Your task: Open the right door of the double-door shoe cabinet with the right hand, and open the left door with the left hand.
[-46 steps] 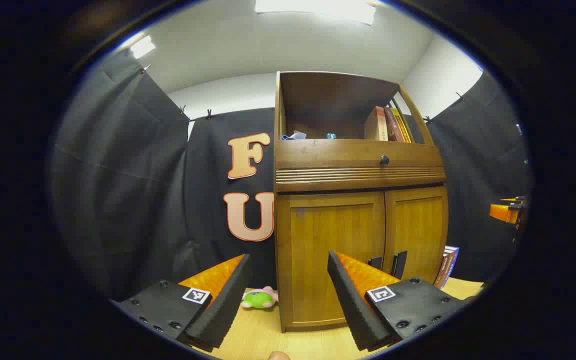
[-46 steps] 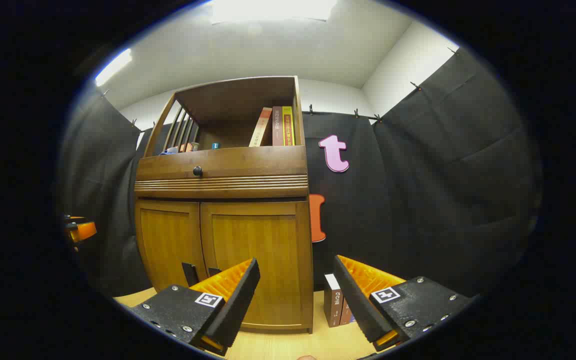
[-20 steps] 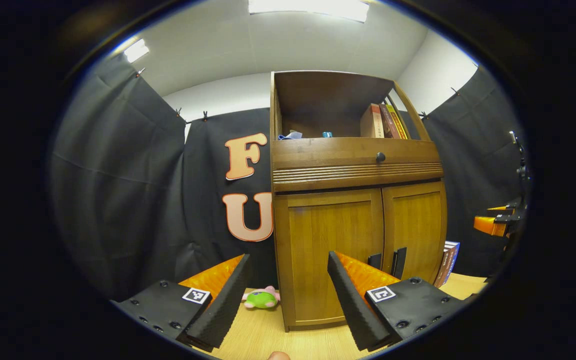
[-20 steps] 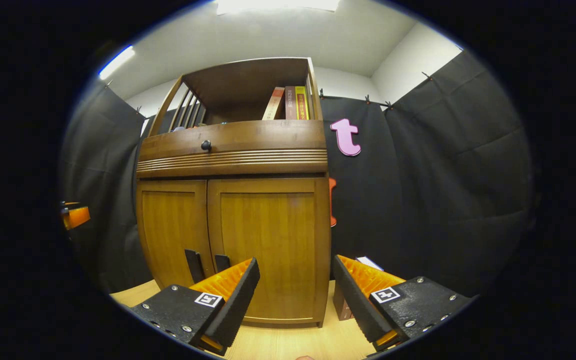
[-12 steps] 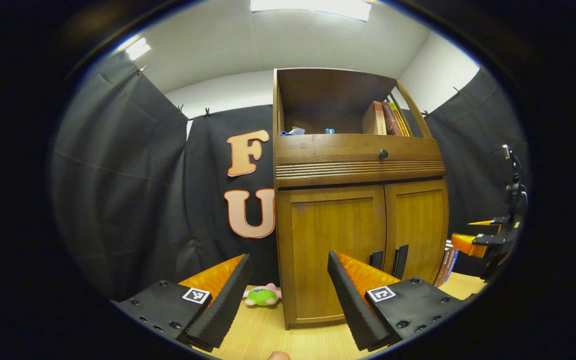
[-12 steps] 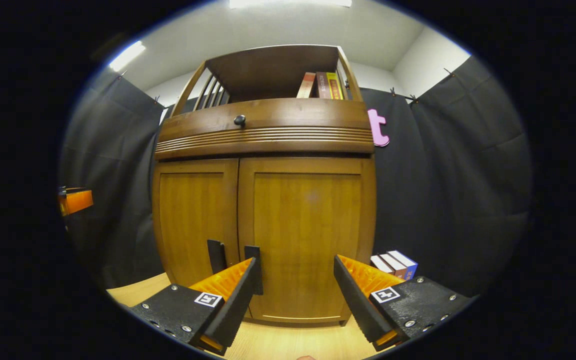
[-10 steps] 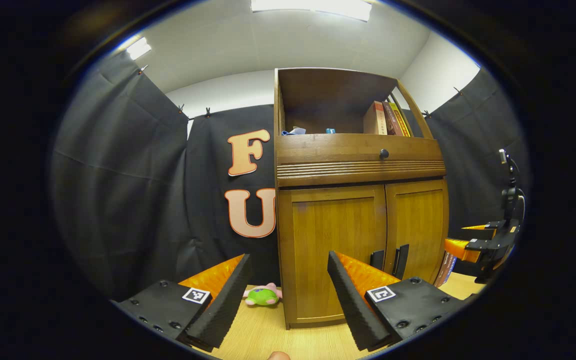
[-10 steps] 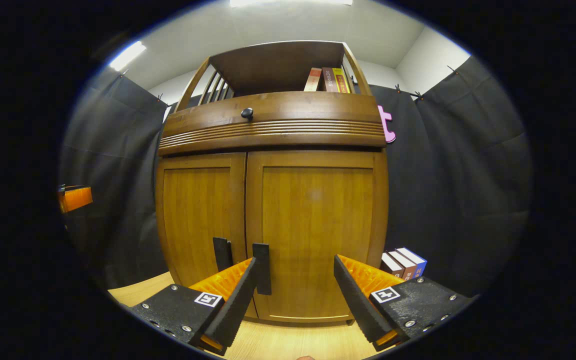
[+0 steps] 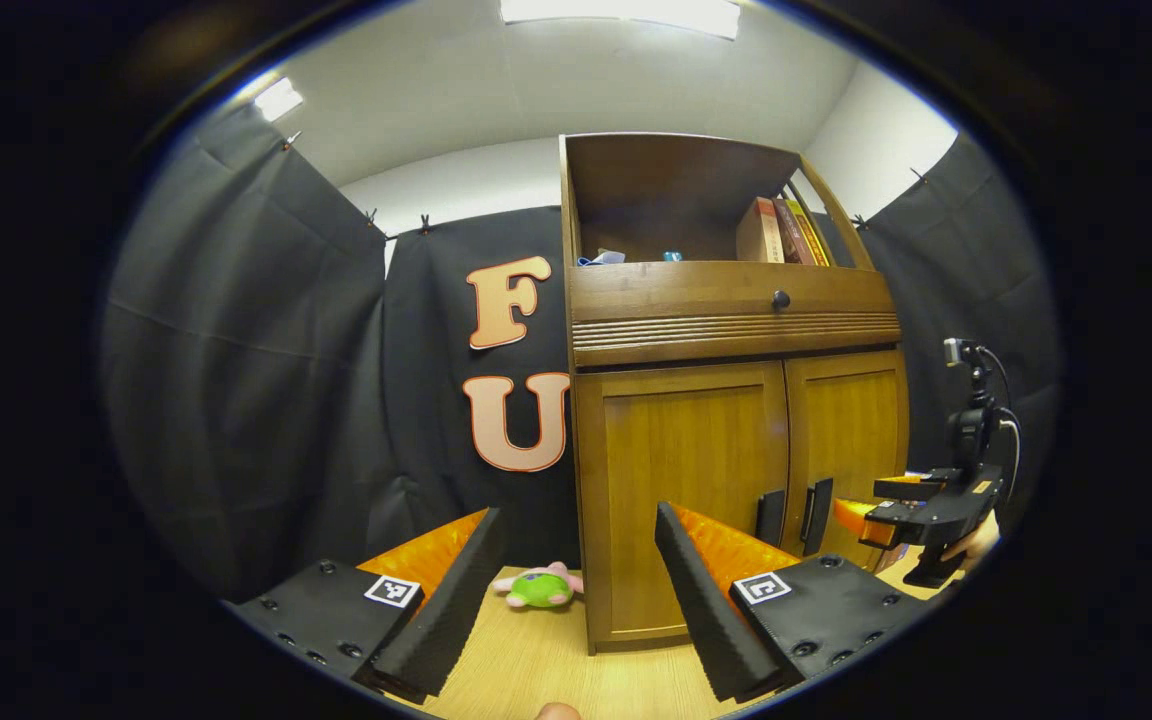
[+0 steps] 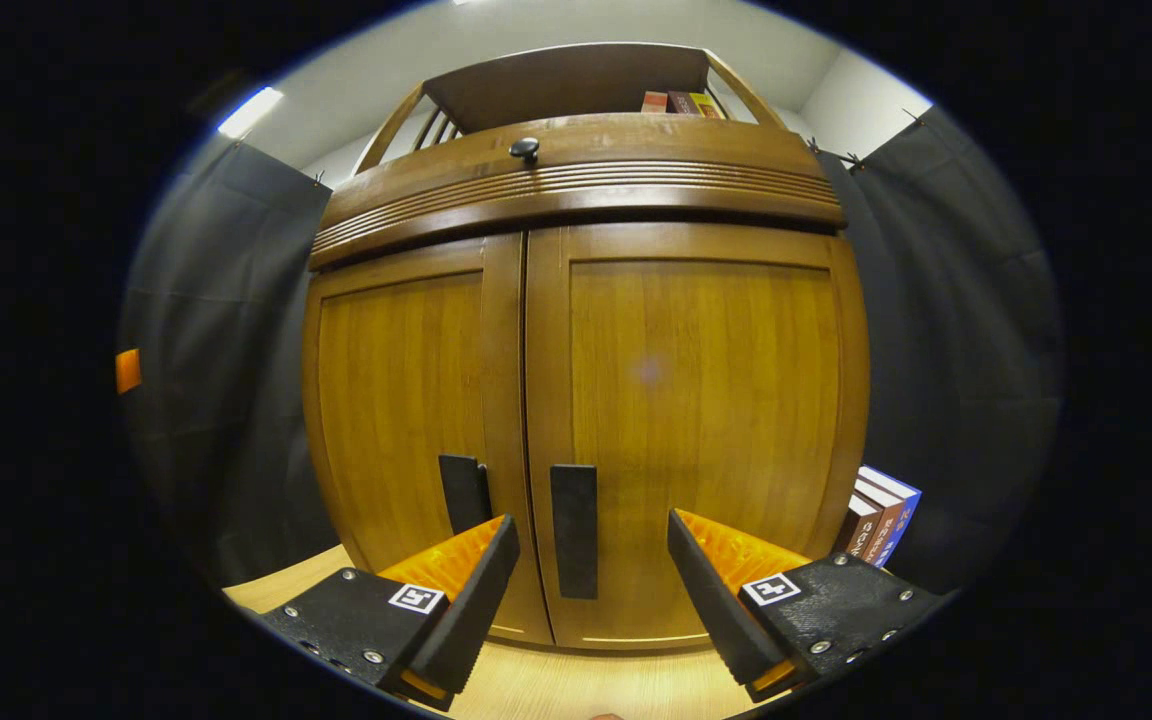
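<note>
Right gripper (image 10: 591, 585), fingers apart, faces the shoe cabinet (image 10: 696, 170) close up; right door's handle (image 10: 574, 530) sits at 12 o'clock between them. Both doors closed. Rigid hinged wood, likely light; the slim vertical bar is the place to pinch. Left gripper (image 9: 571, 585), also spread, hangs back; left door's handle (image 9: 770, 516) at 2 o'clock.

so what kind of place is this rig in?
Likely a staged recording booth, not a home: black cloth walls clipped up around a brown wooden double-door cabinet on a light wooden tabletop, with a small green plush toy beside it.
</note>
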Available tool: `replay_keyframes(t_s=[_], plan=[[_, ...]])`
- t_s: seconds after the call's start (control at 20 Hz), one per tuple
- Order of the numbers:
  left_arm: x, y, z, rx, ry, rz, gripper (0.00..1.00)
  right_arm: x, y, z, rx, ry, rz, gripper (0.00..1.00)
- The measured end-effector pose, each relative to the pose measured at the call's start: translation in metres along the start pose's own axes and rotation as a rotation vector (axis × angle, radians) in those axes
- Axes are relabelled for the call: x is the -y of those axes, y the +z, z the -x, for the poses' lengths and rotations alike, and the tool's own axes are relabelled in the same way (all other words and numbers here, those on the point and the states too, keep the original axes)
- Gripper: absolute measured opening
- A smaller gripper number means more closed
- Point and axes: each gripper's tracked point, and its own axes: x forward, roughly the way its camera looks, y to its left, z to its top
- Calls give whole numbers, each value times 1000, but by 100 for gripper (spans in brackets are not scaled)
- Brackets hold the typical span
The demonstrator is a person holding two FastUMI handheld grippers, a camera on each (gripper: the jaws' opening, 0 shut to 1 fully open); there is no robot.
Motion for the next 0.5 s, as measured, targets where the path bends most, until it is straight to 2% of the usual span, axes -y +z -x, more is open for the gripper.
replay_keyframes(t_s=[0.3,0.35,0.4,0.45,0.5], plan=[[-5,-4,-3,-9,5,5,98,-7,-27,-38,-39,-7,-4,93],[-5,-5,-4,-12,4,3,98,-8,-30,-43,-43,1,-7,100],[-5,-6,-4,-14,3,2,99,-9,-33,-47,-46,3,-11,100],[-5,-7,-4,-16,3,0,98,-10,-34,-50,-48,3,-15,84],[-7,-9,-5,-18,4,-1,98,-10,-35,-53,-48,3,-18,82]])
